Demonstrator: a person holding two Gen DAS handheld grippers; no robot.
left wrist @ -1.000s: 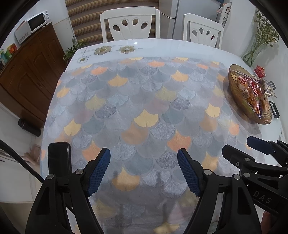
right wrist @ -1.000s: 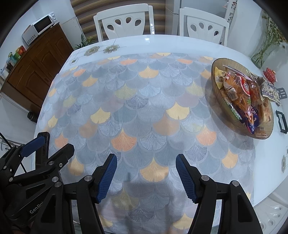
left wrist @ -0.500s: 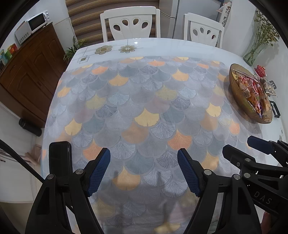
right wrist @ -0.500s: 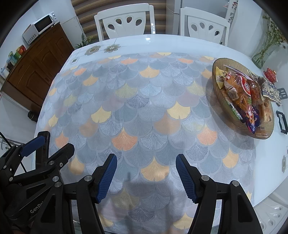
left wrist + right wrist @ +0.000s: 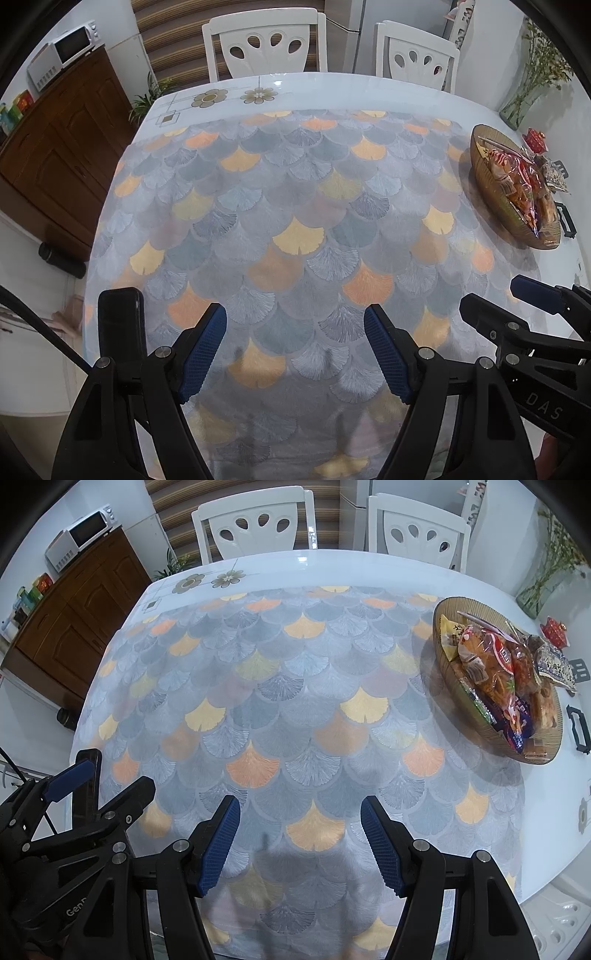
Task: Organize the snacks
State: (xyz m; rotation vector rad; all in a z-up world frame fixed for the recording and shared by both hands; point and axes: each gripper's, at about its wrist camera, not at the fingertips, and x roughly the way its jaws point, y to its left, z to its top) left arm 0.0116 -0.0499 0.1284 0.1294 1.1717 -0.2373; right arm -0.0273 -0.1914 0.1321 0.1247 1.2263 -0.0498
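- Step: judged at a resting stage; snacks (image 5: 498,672) lie heaped in the bowl (image 5: 448,664), at 2 o'clock on the table (image 5: 332,566)
- Left gripper (image 5: 295,349) and right gripper (image 5: 299,840): fingers released, nothing between them, both above the tablecloth (image 5: 280,709)
- Next move: right gripper reaches toward 2 o'clock
- Hard to read: packets beyond the bowl, partly hidden; labels illegible

A cloth (image 5: 280,686) covered most of the table (image 5: 332,565). A bowl (image 5: 443,657) sat on the table's right side, snacks (image 5: 495,664) piled in it. Two chairs (image 5: 255,520) stood behind the far edge. A cabinet (image 5: 74,627) stood left of the table, a microwave (image 5: 83,539) on it. A vase (image 5: 539,590) stood behind the bowl.
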